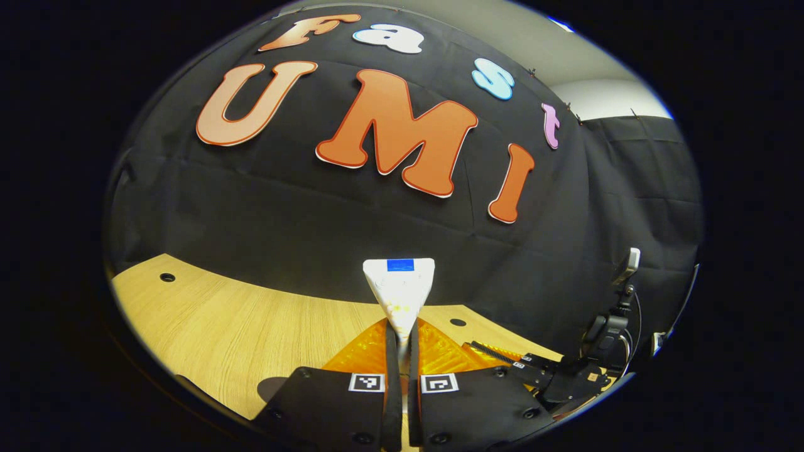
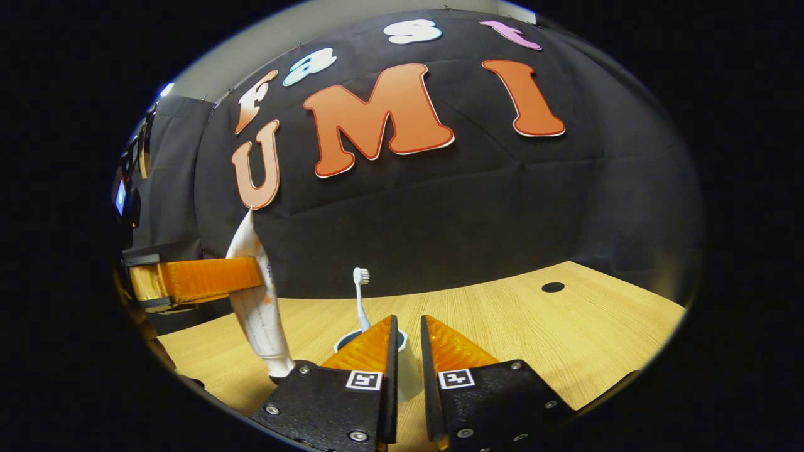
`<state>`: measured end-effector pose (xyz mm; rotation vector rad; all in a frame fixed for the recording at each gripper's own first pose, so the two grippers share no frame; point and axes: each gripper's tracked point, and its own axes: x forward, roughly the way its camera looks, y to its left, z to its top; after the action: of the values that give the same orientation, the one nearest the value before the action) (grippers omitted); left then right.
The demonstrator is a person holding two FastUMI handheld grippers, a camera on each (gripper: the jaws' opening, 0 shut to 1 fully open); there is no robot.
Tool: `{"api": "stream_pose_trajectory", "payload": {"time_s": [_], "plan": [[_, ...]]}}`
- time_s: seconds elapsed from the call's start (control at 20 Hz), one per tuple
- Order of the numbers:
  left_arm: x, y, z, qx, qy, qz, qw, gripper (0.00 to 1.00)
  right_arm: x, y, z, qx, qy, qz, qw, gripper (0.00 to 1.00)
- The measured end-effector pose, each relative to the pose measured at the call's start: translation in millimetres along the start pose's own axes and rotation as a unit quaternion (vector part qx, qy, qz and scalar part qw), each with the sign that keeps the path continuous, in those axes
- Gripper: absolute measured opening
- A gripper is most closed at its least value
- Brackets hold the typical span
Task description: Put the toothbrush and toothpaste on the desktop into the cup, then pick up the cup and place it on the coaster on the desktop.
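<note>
A phone on a black stand [image 1: 619,301] rises to the right of the left tongs [image 1: 402,333], at the wooden table [image 1: 220,320] edge. The left tongs pinch the white toothpaste [image 1: 400,292] upright, lifted above the table. Just ahead of the right tongs [image 2: 407,333], fingers narrowly parted and empty, stands the cup [image 2: 408,367] holding the toothbrush [image 2: 360,301], bristles up.
</note>
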<state>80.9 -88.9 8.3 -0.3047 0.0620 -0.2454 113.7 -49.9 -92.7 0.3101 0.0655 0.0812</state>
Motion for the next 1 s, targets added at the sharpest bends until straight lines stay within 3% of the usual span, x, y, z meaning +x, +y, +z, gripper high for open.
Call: {"api": "stream_pose_trajectory", "payload": {"time_s": [0.4,0.85,1.0], "plan": [[34,-6,4,0.000,-0.039,-0.003,0.999,0.07,-18,-14,1,-0.011,0.009,-0.015,1.000,0.42],[61,-14,3,0.025,-0.063,-0.007,0.998,0.07,-29,-11,3,-0.017,0.012,-0.004,1.000,0.46],[69,-15,-12,0.024,-0.046,-0.009,0.999,0.07,-33,-11,1,-0.023,0.017,-0.002,1.000,0.53]]}}
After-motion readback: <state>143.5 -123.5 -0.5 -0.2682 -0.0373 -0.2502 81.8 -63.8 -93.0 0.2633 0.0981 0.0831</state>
